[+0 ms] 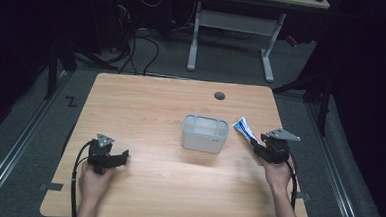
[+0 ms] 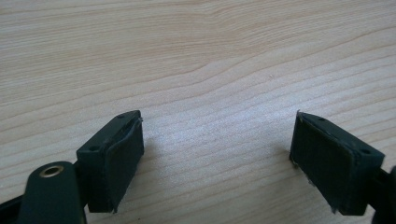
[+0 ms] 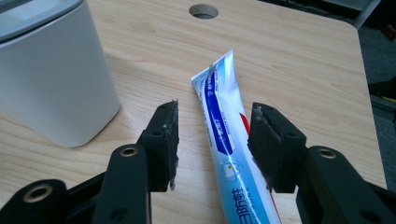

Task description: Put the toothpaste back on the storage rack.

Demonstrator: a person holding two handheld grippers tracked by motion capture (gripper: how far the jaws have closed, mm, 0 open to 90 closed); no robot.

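Black right gripper (image 3: 215, 140) straddles the toothpaste tube (image 3: 223, 126), jaws apart.

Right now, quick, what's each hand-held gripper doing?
Left hand-held gripper: open, nothing between its jaws, over bare table.
Right hand-held gripper: open, jaws either side of the toothpaste tube, not clamped.

Right gripper (image 1: 257, 142) at toothpaste tube (image 1: 243, 128) (beside grey container (image 1: 204, 133)).
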